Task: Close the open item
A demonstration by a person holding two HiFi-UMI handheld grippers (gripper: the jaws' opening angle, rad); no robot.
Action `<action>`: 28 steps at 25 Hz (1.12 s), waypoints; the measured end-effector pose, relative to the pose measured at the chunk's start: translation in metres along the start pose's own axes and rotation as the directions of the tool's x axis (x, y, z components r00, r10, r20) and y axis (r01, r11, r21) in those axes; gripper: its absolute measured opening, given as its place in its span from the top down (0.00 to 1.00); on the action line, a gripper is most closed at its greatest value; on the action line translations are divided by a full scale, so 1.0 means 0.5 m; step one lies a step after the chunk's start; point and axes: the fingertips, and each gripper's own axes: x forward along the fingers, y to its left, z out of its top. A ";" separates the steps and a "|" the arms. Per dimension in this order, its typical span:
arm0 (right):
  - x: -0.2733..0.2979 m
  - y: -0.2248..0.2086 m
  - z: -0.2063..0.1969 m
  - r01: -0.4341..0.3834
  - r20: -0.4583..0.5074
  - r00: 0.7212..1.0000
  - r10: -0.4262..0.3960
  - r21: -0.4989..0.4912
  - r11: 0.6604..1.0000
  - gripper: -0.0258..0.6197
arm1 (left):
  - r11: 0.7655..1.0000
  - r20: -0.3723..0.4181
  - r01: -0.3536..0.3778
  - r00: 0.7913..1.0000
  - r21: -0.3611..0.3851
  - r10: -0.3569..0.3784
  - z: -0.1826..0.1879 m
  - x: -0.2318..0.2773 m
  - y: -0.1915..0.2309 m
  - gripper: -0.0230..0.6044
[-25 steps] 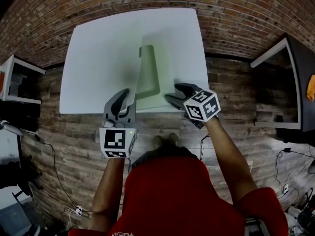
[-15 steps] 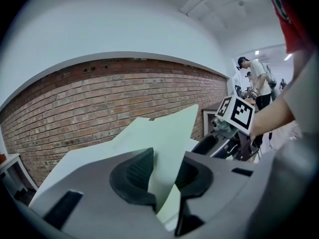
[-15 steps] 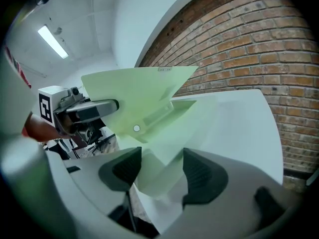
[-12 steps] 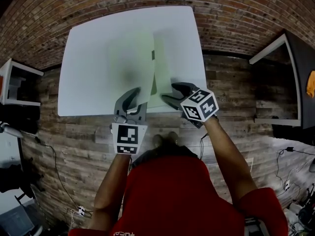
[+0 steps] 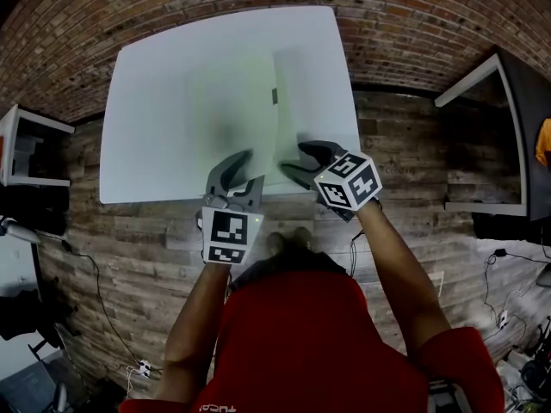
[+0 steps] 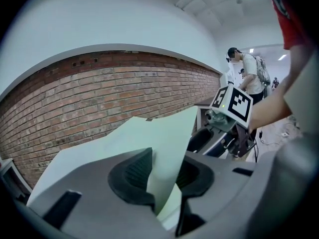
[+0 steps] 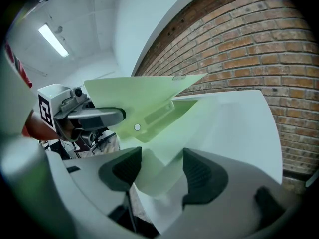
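A pale green folder [image 5: 232, 110] lies on the white table [image 5: 142, 101]. Its cover [image 6: 159, 133] is still tilted up, and the inner pocket with a snap shows in the right gripper view [image 7: 149, 113]. My left gripper [image 5: 250, 169] is at the folder's near edge. Its jaws [image 6: 164, 176] are opening, with the thin cover standing loosely between the pads. My right gripper [image 5: 291, 158] is just to the right, at the near right corner. Its jaws [image 7: 162, 168] stand apart with a green corner between them, and the pads do not press on it.
The table's near edge runs just under both grippers. A white shelf [image 5: 26, 140] stands at the left and a dark table with a white frame [image 5: 504, 136] at the right. Cables trail over the wooden floor [image 5: 112, 317]. A person [image 6: 247, 73] stands far back.
The folder's cover has swung from standing upright to leaning low over the left half. My left gripper has moved right along the near edge with it. The right gripper has barely moved.
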 end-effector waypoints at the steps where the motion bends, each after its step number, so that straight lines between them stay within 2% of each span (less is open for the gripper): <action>1: 0.000 0.000 0.000 -0.001 0.000 1.000 0.001 -0.001 1.000 0.57 | 1.000 -0.007 0.013 1.000 0.001 -0.013 -0.003 0.003 -0.003 0.80; 13: -0.003 0.001 -0.001 -0.010 -0.002 1.000 0.010 -0.010 1.000 0.57 | 0.991 -0.094 0.127 0.988 0.036 -0.123 -0.028 0.034 -0.041 0.73; 28: -0.005 0.003 0.000 -0.037 0.001 0.999 0.037 -0.036 0.999 0.57 | 0.971 -0.176 0.234 0.958 0.038 -0.224 -0.055 0.056 -0.065 0.69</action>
